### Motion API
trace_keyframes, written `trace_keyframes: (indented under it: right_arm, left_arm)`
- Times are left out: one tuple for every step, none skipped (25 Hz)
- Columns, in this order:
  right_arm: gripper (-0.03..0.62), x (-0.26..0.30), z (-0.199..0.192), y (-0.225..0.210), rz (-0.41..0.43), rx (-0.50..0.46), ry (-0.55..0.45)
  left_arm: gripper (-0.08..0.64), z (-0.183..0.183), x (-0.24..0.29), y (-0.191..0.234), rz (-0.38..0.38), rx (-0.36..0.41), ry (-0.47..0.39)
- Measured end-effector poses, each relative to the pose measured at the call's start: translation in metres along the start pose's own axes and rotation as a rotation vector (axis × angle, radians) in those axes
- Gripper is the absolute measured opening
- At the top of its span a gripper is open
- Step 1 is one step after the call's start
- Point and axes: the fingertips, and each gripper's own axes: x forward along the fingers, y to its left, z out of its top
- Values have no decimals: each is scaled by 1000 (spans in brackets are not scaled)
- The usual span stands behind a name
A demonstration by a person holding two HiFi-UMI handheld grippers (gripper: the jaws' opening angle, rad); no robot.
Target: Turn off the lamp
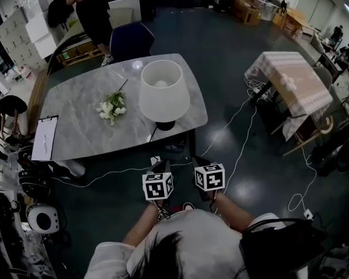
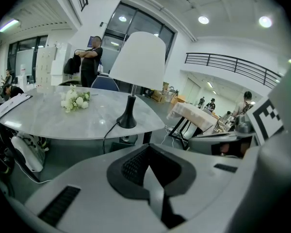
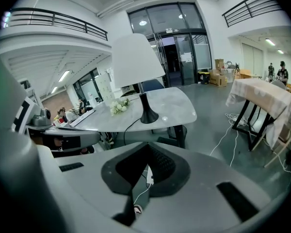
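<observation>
While standing well back from the table (image 1: pixel 75 127), holds left gripper (image 2: pixel 148 166) and right gripper (image 3: pixel 144 166) low, both pressed together, empty. Faces lamp (image 1: pixel 164 92) upright near table's front edge; cannot tell whether lit. If lit, needs a forward reach to switch off.

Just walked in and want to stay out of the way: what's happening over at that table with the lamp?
A person stands short of the grey table, a gripper in each hand. The left gripper and the right gripper are both shut and empty. They are held close to the body, pointing toward the white-shaded lamp near the table's front edge. Neither touches the lamp, so switching it off has not begun. White flowers and a clipboard lie on the table.
</observation>
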Motion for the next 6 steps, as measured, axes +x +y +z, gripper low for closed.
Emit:
trace_keyframes:
  right_arm:
    - [-2, 0, 0, -1, -2, 4, 0]
    - [-2, 1, 0, -2, -4, 7, -2]
    - [-2, 2, 1, -2, -4, 9, -5]
    - [-2, 3, 2, -2, -5, 10, -7]
    - [-2, 5, 4, -2, -4, 10, -10]
    - [-2, 6, 5, -2, -4, 9, -13]
  left_arm:
    - [8, -1, 0, 0, 1, -3, -1]
    - [9, -1, 1, 1, 3, -4, -2]
    - [9, 0, 2, 2, 4, -5, -3]
    - [9, 0, 3, 2, 5, -4, -5]
    - [9, 1, 4, 3, 6, -3, -7]
    - [9, 2, 6, 4, 6, -2, -8]
